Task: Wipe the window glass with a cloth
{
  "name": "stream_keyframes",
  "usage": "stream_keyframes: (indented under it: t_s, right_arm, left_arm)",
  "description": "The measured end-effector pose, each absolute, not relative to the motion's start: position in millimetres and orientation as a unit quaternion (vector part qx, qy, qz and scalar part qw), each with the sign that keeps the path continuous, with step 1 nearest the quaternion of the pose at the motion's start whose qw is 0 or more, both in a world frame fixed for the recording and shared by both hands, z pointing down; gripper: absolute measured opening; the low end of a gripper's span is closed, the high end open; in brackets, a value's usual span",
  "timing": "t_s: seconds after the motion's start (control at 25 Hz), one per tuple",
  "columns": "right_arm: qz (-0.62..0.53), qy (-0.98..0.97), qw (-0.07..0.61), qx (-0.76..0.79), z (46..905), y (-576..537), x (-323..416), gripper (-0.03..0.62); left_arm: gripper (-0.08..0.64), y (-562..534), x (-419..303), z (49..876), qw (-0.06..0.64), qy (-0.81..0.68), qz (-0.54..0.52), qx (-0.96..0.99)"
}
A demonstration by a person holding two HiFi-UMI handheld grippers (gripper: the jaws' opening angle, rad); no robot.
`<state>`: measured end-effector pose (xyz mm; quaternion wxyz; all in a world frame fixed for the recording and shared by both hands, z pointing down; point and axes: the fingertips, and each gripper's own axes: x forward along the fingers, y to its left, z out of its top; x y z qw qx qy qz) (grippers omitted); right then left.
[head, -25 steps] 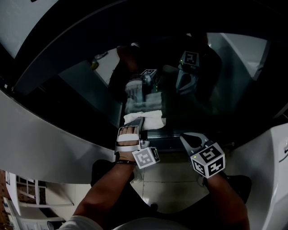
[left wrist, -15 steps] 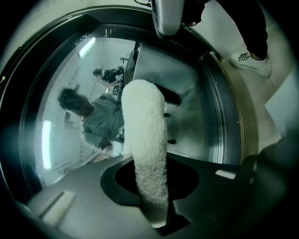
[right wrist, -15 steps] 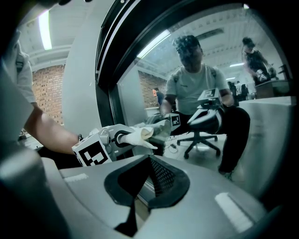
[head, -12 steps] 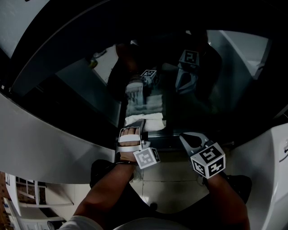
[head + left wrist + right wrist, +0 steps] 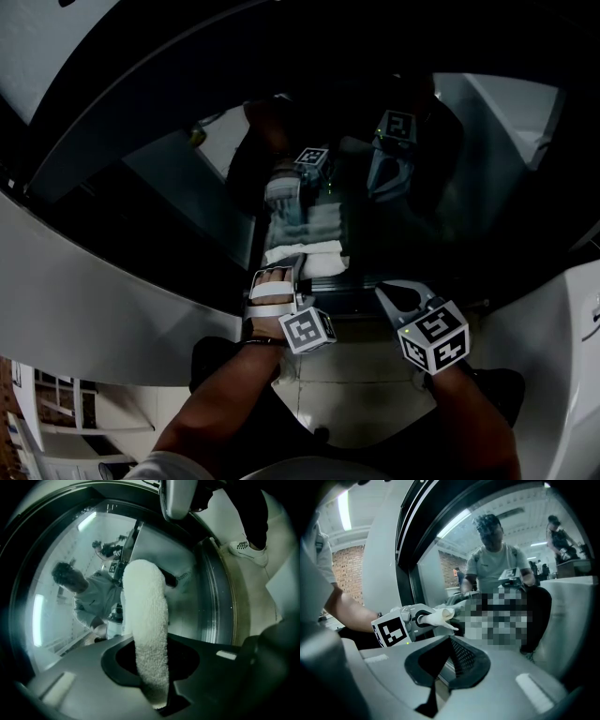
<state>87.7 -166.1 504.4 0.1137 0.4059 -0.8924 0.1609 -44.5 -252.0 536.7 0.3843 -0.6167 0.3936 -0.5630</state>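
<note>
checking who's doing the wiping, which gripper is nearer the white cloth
Left. The left gripper is clamped on the cloth itself; the right gripper sits shut and empty to the cloth's right, apart from it.

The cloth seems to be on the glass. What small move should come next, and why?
Probably sweep the left gripper sideways along the window glass: it clamps the cloth, whose end appears pressed against the pane, with more glass beside it.

**Grey shells, checkered cubes, bare forearms**

We're seeing the left gripper (image 5: 291, 264) and the right gripper (image 5: 382, 289) in pale grey casings. Each has a marker cube (image 5: 307, 330) of black-and-white squares. There's a dark wristband (image 5: 259, 339) on the left and a light sleeve (image 5: 169, 465).
</note>
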Motion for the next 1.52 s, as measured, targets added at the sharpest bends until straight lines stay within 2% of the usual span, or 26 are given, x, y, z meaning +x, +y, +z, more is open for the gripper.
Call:
stream_keyframes:
  t_s: [0.24, 0.44, 0.96, 1.32, 1.52]
  right_arm:
    - [0.159, -0.894, 0.112, 0.404, 501.0, -167.8, 86.4, 0.002]
    - [0.159, -0.892, 0.113, 0.407, 501.9, -169.1, 87.6, 0.002]
    - [0.161, -0.885, 0.128, 0.418, 507.3, -167.7, 95.0, 0.002]
    - [0.158, -0.885, 0.128, 0.42, 503.9, -159.0, 98.7, 0.002]
    - [0.16, -0.883, 0.126, 0.422, 504.0, -160.4, 100.1, 0.002]
  left_arm:
    - [0.1, -248.4, -46.1, 547.6, 0.327, 0.349, -0.596, -0.645]
    - [0.1, -238.3, -45.7, 536.6, 0.326, 0.34, -0.6, -0.646]
    - [0.1, -198.7, 15.4, 379.4, 0.41, 0.369, -0.509, -0.66]
    - [0.1, -183.7, 60.4, 223.5, 0.518, 0.434, -0.398, -0.621]
    - [0.1, -188.8, 72.9, 183.1, 0.547, 0.463, -0.366, -0.593]
